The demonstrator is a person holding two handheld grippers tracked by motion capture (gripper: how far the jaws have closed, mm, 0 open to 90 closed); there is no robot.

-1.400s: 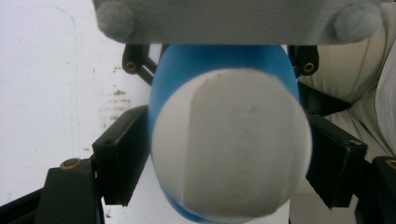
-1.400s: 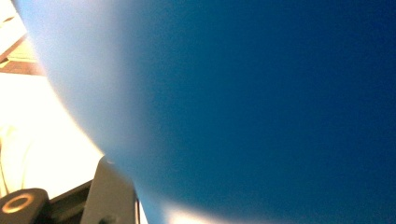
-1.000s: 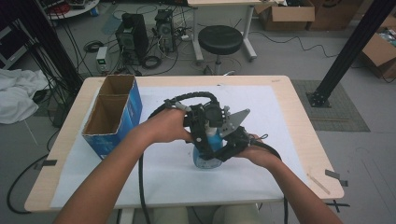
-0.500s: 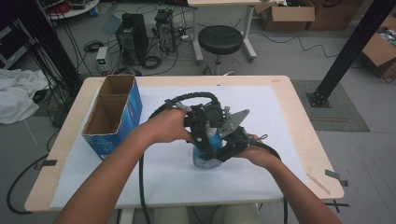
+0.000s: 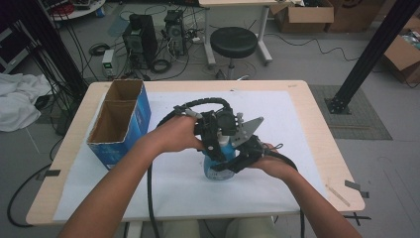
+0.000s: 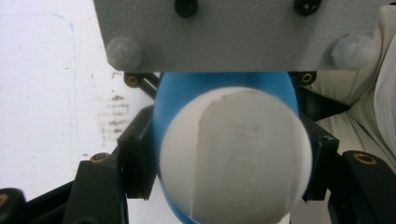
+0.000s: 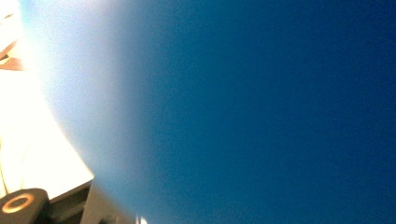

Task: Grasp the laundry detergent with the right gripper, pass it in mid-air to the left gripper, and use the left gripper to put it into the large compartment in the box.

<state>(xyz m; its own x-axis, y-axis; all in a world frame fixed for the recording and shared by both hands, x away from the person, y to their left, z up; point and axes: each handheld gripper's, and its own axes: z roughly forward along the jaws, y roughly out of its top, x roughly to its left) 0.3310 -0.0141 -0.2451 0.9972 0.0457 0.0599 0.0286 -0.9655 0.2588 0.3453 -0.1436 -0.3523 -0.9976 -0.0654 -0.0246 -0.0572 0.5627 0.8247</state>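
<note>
Sitting near the middle of the white sheet [image 5: 307, 144], a bit toward the person's side, the blue bottle [image 5: 216, 166] is now pinched at two heights. Its white cap [image 6: 233, 154] has just been closed on by the left gripper [image 5: 214, 141], whose jaws were wider a second ago and are now seen pressed against both sides of the cap in the left gripper view. Lower down, the body is clamped by the right gripper [image 5: 236, 161], jaws drawn in tight, and blue plastic is shoved right up against that gripper's camera.

So a cap twist is probably what's being set up, with the body held steady for it. Not started yet by the look of things.

Room-wise: the open cardboard box [image 5: 119, 124] is parked well off to the left by the table [image 5: 317, 104] edge. Plenty of bare sheet is left to the right and behind, and the near edge isn't crowded.
</note>
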